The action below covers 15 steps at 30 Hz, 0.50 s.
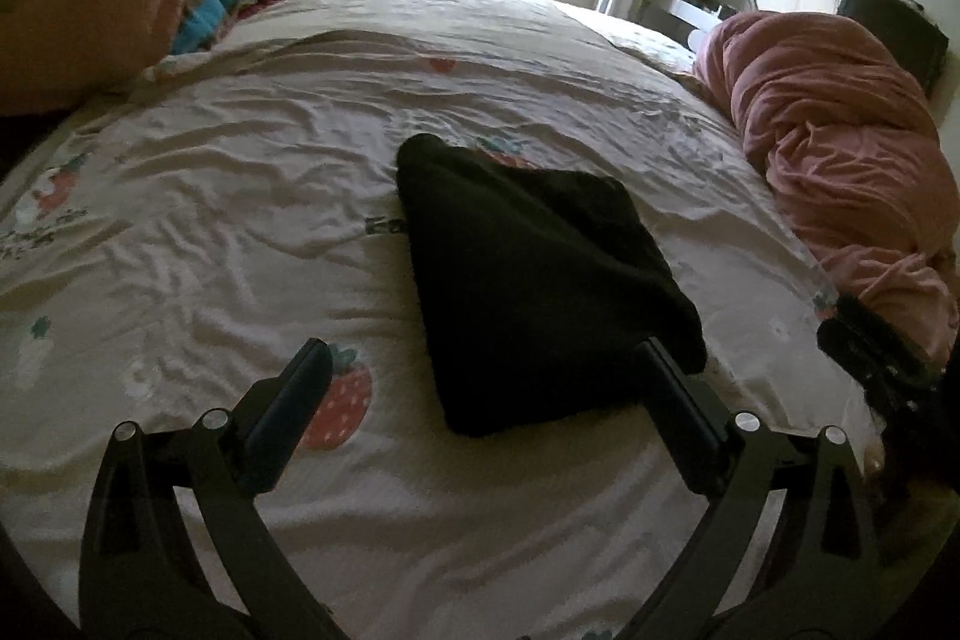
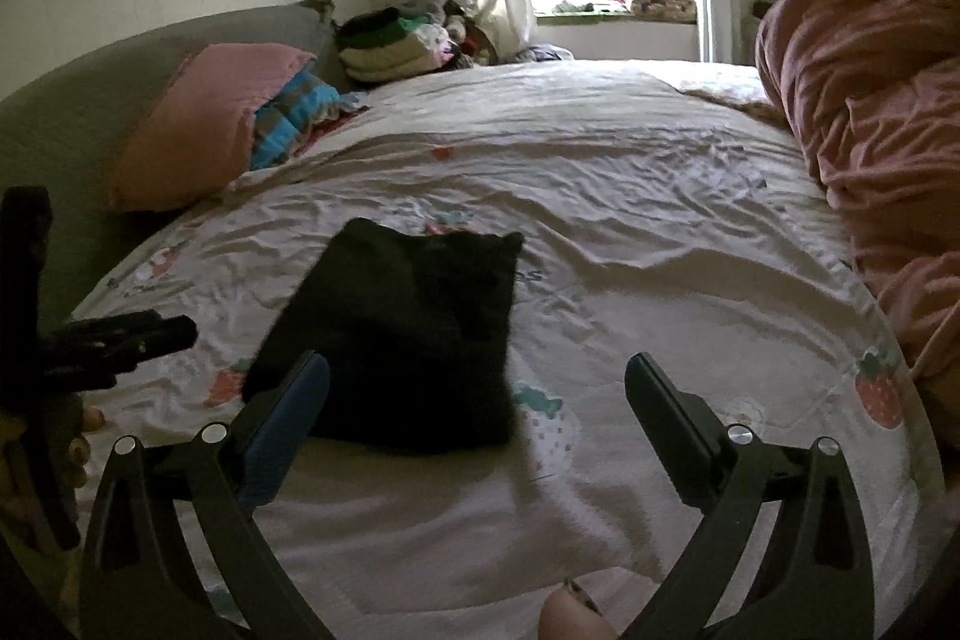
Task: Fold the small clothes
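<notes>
We see a wide bed sheet (image 1: pixel 240 196) printed with strawberries filling both views, wrinkled and pale. A bunched pink duvet (image 1: pixel 840 160) lies along its right edge, and a pink pillow (image 2: pixel 204 123) leans at the far left beside a striped blue blanket (image 2: pixel 294 111). Near the middle of the sheet rests the black folded garment (image 1: pixel 540 280), lying flat. Our left gripper (image 1: pixel 480 382) hovers just near it, fingers spread wide, the right finger's tip overlapping the cloth's near corner. Our right gripper (image 2: pixel 480 388) likewise stands apart, holding nothing, the garment by its left finger.
</notes>
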Available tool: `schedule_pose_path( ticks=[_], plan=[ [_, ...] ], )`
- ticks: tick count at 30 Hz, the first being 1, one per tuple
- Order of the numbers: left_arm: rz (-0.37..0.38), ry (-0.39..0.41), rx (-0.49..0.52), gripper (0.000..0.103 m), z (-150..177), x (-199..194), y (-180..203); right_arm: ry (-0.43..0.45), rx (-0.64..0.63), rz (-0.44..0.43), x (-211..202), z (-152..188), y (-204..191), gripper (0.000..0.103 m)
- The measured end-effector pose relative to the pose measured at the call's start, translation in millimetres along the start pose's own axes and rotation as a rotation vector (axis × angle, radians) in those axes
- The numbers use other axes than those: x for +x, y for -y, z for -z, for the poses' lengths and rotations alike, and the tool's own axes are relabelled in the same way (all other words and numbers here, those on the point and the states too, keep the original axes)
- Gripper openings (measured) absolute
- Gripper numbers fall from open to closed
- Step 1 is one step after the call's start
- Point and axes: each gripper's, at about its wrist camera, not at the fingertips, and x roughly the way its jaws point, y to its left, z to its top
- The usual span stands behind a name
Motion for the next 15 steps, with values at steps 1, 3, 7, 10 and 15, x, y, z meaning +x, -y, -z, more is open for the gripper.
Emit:
schedule_pose_path(
  ticks=[1,3,7,10,15],
  plan=[
    [-0.009,0.012,0.005,0.094,3.9,-6.1,-1.2,0.01,-0.006,0.0,-3.8,0.0,-4.1,0.098],
    [-0.025,0.031,0.009,0.094,10.6,-15.1,-3.7,0.032,-0.021,0.004,-11.3,0.7,-13.0,0.098],
    [-0.037,0.048,0.009,0.094,26.5,-29.0,-10.6,0.081,-0.063,0.024,-22.5,4.2,-31.2,0.098],
    [-0.042,0.057,0.012,0.094,35.6,-36.9,-14.2,0.108,-0.075,0.025,-28.1,7.7,-40.4,0.098],
    [-0.06,0.087,0.03,0.094,49.8,-49.5,-19.0,0.123,-0.08,0.021,-32.7,15.8,-51.6,0.098]
  ],
)
